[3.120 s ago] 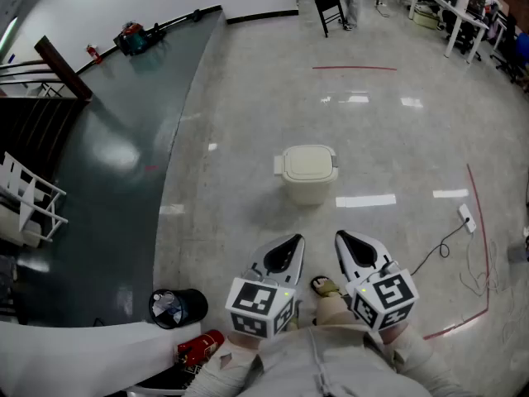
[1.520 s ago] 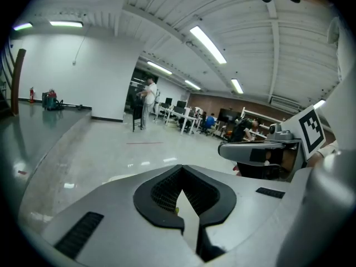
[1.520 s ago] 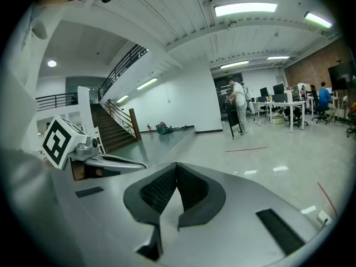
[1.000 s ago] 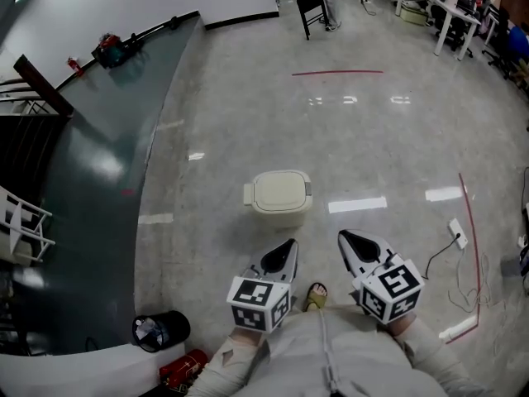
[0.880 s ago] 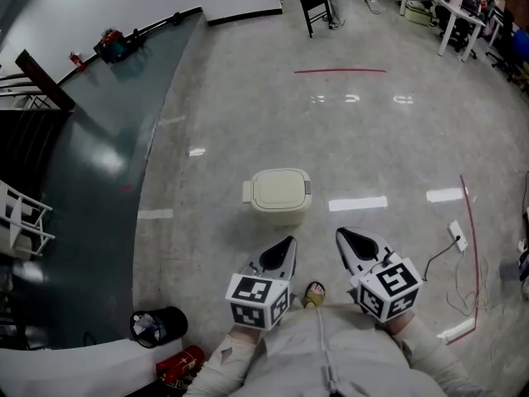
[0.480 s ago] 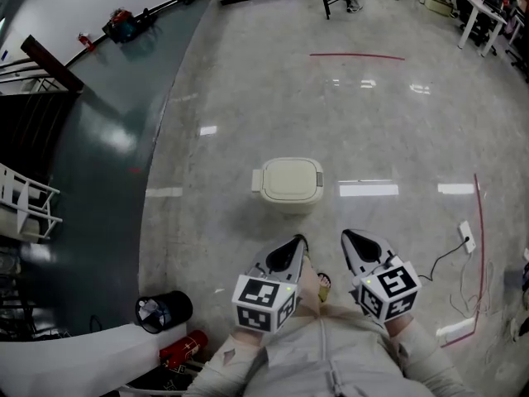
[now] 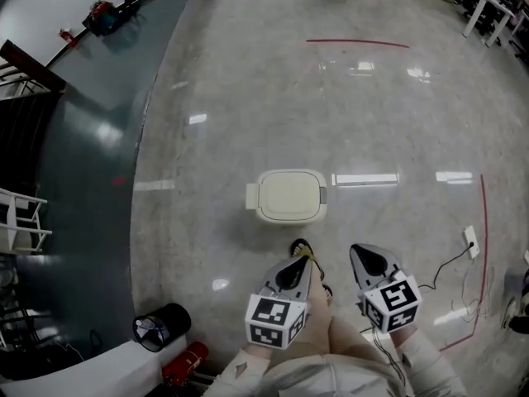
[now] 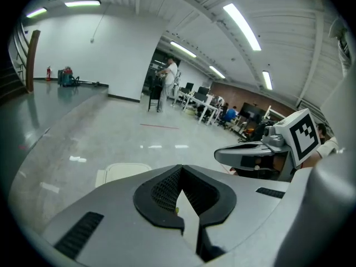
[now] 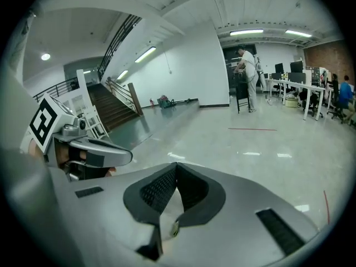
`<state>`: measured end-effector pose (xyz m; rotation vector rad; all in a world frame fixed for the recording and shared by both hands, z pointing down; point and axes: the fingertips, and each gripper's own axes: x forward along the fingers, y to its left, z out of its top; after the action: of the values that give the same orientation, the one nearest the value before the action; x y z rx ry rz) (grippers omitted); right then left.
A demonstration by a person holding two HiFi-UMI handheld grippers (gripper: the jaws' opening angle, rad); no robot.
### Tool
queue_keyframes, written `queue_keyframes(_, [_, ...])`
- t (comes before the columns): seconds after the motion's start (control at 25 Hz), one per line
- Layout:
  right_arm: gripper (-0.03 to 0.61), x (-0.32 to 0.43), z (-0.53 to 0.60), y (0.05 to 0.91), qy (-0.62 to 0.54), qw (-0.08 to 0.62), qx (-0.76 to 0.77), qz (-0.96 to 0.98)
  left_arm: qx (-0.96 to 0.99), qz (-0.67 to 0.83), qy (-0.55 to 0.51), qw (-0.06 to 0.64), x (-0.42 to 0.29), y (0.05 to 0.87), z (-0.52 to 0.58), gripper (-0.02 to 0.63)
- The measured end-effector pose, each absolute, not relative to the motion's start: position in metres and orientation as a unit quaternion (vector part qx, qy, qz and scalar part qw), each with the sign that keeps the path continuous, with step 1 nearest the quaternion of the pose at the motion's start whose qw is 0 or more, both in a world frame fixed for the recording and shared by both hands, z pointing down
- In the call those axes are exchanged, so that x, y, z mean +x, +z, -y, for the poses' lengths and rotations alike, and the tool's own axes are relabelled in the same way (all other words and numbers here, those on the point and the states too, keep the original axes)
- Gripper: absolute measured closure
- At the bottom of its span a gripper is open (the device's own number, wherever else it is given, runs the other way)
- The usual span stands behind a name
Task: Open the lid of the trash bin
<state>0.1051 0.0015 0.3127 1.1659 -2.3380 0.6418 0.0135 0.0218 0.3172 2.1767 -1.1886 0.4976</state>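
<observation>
The trash bin point(image 7: 285, 218) stood on the bare floor point(image 7: 388, 122) at mid-view from the head camera, its cream lid point(image 7: 288, 193) down flat, so the opening had not begun. At the bin's 6 o'clock the left gripper point(image 7: 299, 262) and, toward 5 o'clock, the right gripper point(image 7: 359, 251) were held near it, apart from it, pointing at it, likely readied for the lid's edge. Both had their jaws pressed together with nothing between. No brand or label showed on the bin, as far as this distance allowed; only the square markers on the gripper cubes.
</observation>
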Motion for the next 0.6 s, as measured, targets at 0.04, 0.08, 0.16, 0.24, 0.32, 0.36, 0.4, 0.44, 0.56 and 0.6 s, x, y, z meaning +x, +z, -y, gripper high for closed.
queue_keyframes(0.04, [0.574,0.104,0.008,0.322,0.234,0.230,0.421,0.846,0.818,0.450,0.192,0.304,0.013,0.330,-0.012,0.612])
queue_keyframes(0.08, [0.575,0.103,0.017,0.331,0.235,0.236,0.419,0.845,0.814,0.452,0.197,0.307,0.012,0.343,-0.004,0.612])
queue_keyframes(0.16, [0.574,0.100,0.033,0.350,0.241,0.244,0.417,0.842,0.807,0.452,0.208,0.318,0.012,0.369,0.011,0.612])
queue_keyframes(0.24, [0.575,0.098,0.049,0.370,0.246,0.250,0.417,0.839,0.802,0.446,0.215,0.335,0.012,0.394,0.021,0.612])
queue_keyframes(0.32, [0.574,0.094,0.064,0.393,0.250,0.255,0.413,0.838,0.798,0.441,0.221,0.346,0.014,0.418,0.029,0.612])
queue_keyframes(0.36, [0.574,0.091,0.070,0.405,0.251,0.258,0.410,0.838,0.797,0.439,0.223,0.349,0.015,0.429,0.033,0.612])
queue_keyframes(0.4, [0.574,0.089,0.077,0.418,0.251,0.262,0.407,0.838,0.796,0.437,0.225,0.352,0.015,0.440,0.036,0.612])
queue_keyframes(0.44, [0.574,0.087,0.084,0.432,0.250,0.267,0.404,0.838,0.795,0.436,0.227,0.355,0.016,0.451,0.039,0.612])
queue_keyframes(0.56, [0.574,0.085,0.101,0.476,0.249,0.282,0.400,0.836,0.792,0.433,0.231,0.363,0.017,0.485,0.046,0.612])
queue_keyframes(0.6, [0.575,0.084,0.106,0.490,0.250,0.286,0.399,0.835,0.790,0.433,0.232,0.366,0.017,0.496,0.048,0.612])
